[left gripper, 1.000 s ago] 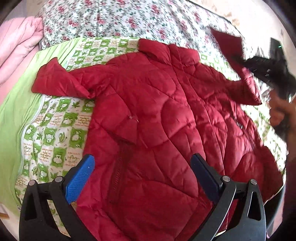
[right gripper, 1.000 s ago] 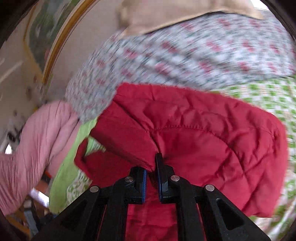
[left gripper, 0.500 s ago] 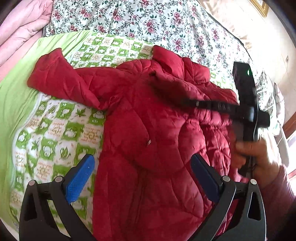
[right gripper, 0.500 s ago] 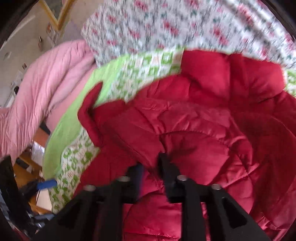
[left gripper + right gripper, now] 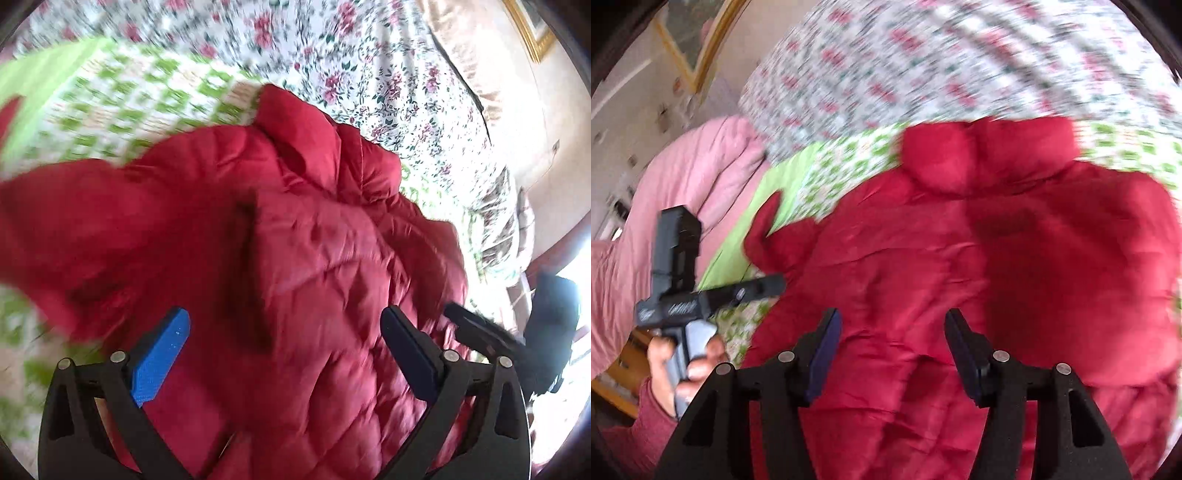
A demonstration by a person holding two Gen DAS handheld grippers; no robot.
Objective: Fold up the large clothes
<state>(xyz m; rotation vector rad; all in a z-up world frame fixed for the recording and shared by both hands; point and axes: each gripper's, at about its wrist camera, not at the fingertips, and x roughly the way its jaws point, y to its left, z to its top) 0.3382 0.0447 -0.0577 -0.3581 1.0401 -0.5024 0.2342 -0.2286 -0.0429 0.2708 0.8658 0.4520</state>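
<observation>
Red quilted jacket point(image 5: 314, 258) lying on a bed, over a green-and-white checked blanket point(image 5: 147, 96) with a floral bedspread point(image 5: 369, 66) beyond it. The jacket's long axis runs from near to far, with the collar point(image 5: 986, 155) at the far end and the hem toward the cameras. One sleeve point(image 5: 772, 232) extends to the left over the green blanket edge; the right side appears folded in over the body, though blur hides the exact edges. A pink quilt point(image 5: 676, 192) lies at far left. Left tongs point(image 5: 284, 354) are spread wide, holding nothing, above the jacket's near part. Right tongs point(image 5: 892, 354) are likewise parted and empty above the jacket. A hand point(image 5: 687, 362) grips the left tool's handle.
</observation>
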